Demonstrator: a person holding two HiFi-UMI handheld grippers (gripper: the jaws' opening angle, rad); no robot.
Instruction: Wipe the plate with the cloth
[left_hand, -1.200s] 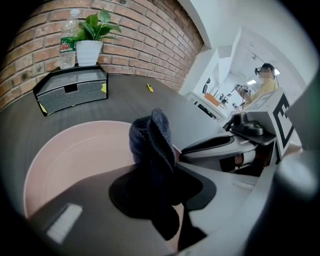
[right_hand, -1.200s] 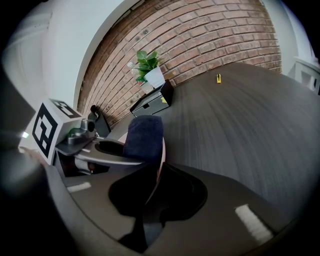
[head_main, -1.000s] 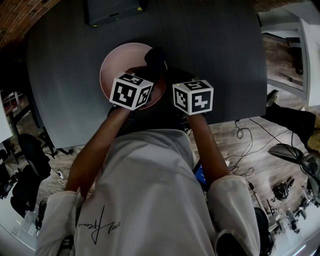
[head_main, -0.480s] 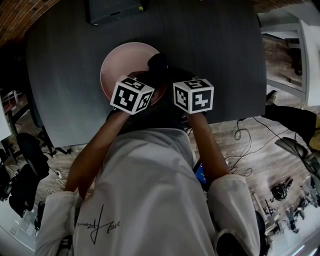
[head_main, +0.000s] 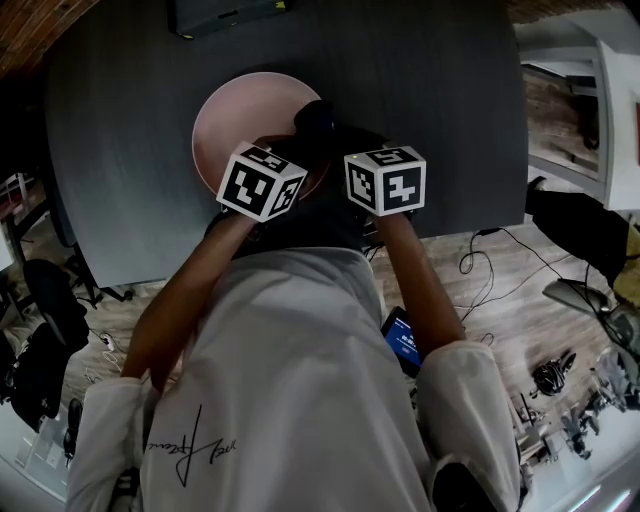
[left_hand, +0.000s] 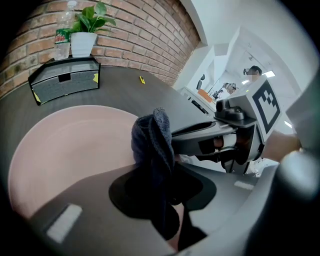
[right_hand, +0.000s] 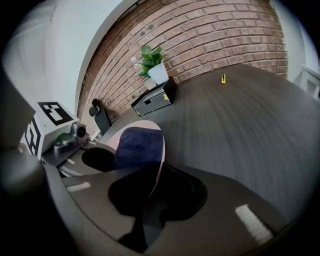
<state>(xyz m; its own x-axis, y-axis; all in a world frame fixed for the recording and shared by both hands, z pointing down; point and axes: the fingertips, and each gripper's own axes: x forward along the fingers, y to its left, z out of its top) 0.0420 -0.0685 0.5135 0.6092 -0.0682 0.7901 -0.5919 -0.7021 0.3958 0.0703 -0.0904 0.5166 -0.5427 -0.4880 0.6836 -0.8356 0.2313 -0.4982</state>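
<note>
Now the left gripper (left_hand: 160, 186) pinches the blue cloth (left_hand: 152, 142) on the pink plate (left_hand: 70, 150), whose rim the right gripper (right_hand: 152, 194) holds, jaws just easing wider.

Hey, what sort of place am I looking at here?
Probably an office or lab workspace: a brick wall behind a dark table, a desk organiser, and loose cables on the wooden floor.

My left gripper (left_hand: 162, 200): angled toward 1 o'clock, jaws clamped on cloth (left_hand: 152, 145). My right gripper (right_hand: 150, 200): beside it at 3 o'clock, jaws just eased wider, plate (head_main: 230, 120) rim pinched between them.
</note>
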